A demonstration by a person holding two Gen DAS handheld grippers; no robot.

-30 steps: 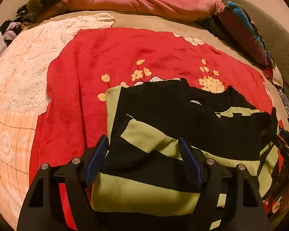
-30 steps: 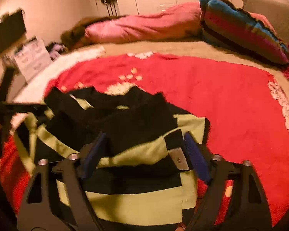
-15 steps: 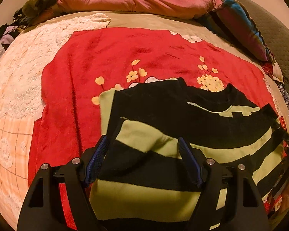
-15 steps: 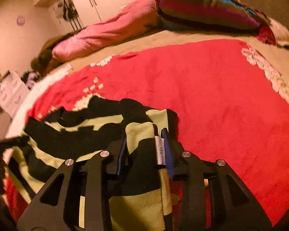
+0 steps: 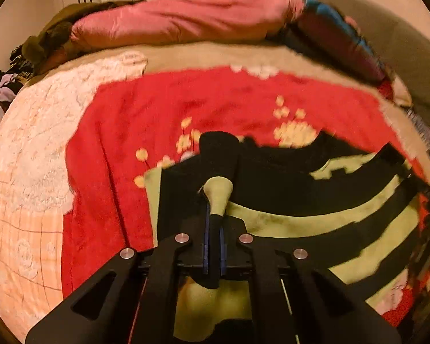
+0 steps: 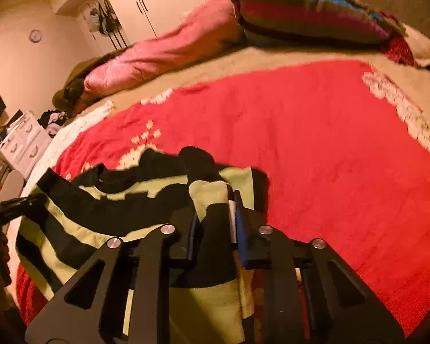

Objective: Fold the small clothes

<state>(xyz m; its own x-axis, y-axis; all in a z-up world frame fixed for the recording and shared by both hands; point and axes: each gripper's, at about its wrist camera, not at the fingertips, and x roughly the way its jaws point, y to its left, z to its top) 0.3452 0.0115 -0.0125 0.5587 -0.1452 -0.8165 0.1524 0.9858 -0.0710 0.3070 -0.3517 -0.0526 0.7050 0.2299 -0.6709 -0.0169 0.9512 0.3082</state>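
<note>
Left wrist: one striped sweater [image 5: 315, 220], two pillows.

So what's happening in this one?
A person with a gripper in each hand is folding a black-and-green striped top on a red blanket spread over a bed. Both sets of jaws have just closed. The left gripper pinches a bunch of the top's fabric on one side, and the right gripper pinches the other side, next to its white tag.
</note>
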